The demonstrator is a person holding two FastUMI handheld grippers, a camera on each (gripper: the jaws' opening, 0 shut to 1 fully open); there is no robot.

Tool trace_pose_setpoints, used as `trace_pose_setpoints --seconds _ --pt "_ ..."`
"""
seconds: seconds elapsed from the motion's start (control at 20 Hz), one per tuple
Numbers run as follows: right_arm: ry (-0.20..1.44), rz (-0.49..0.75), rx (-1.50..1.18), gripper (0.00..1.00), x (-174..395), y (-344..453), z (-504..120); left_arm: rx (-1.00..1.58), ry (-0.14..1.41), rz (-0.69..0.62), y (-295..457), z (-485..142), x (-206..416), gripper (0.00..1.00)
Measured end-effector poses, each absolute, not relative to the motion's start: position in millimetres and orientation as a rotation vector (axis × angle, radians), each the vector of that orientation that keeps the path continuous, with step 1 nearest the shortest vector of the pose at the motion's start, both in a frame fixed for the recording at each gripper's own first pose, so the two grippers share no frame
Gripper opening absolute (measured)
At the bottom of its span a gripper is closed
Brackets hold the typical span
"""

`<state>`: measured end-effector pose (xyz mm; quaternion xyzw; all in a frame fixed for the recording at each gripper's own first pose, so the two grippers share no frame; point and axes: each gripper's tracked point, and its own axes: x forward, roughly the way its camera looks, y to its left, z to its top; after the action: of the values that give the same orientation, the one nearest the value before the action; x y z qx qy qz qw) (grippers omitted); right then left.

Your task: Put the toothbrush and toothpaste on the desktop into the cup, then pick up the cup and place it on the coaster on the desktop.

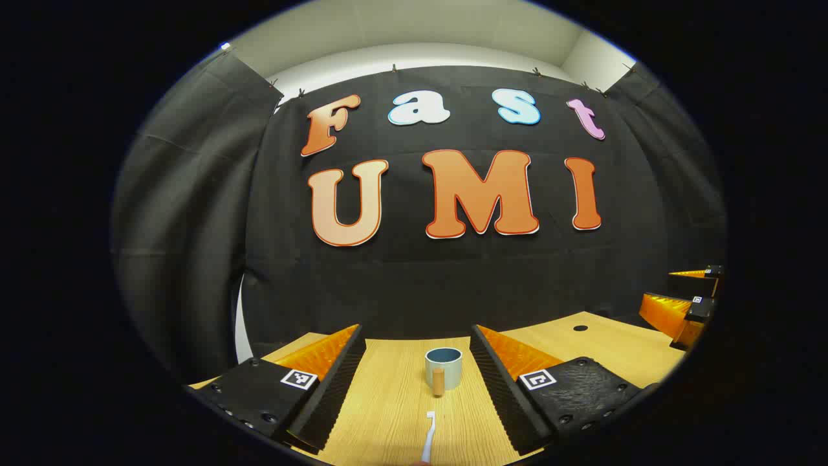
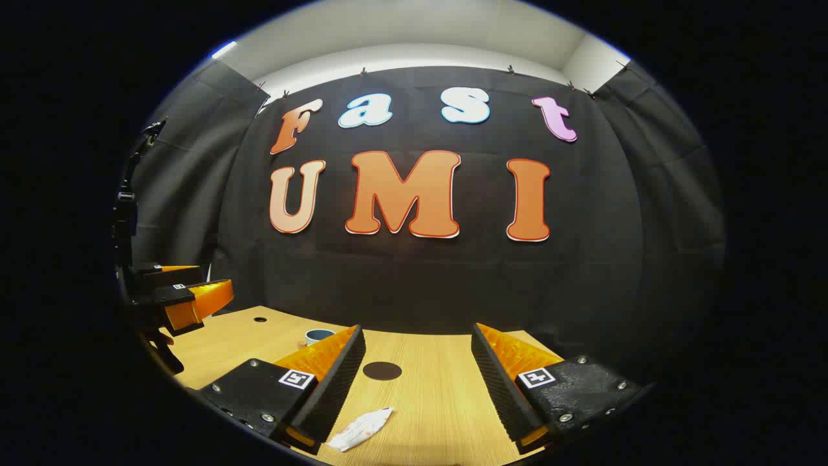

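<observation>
In the left gripper view a pale blue-grey cup with a wooden handle stands on the wooden desktop, straight ahead between my left gripper's open fingers. A white toothbrush lies nearer, pointing toward the cup. The right gripper shows at the far right, above the desk. In the right gripper view my right gripper is open with nothing in it. A white toothpaste tube lies by its left finger. The dark round coaster sits ahead on the desk. The cup peeks out behind the left finger. The left gripper hovers at far left.
The wooden desktop ends at the black cloth wall behind. A small dark hole marks the desk at the back right in the left gripper view, and the same hole appears at the back left in the right gripper view.
</observation>
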<state>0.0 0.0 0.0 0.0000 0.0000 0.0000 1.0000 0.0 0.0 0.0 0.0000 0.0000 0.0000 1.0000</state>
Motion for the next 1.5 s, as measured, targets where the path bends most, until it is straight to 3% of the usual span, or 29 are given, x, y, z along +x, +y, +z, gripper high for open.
trace_pose_setpoints --seconds 0.9,1.5 --pt "0.088 0.055 0.038 0.98 7 22 -29 -0.021 0.033 -0.036 -4 -14 4 0.97" --pt "0.259 0.109 0.060 0.99 16 44 -97 -0.034 0.279 -0.119 -12 -101 13 0.98"
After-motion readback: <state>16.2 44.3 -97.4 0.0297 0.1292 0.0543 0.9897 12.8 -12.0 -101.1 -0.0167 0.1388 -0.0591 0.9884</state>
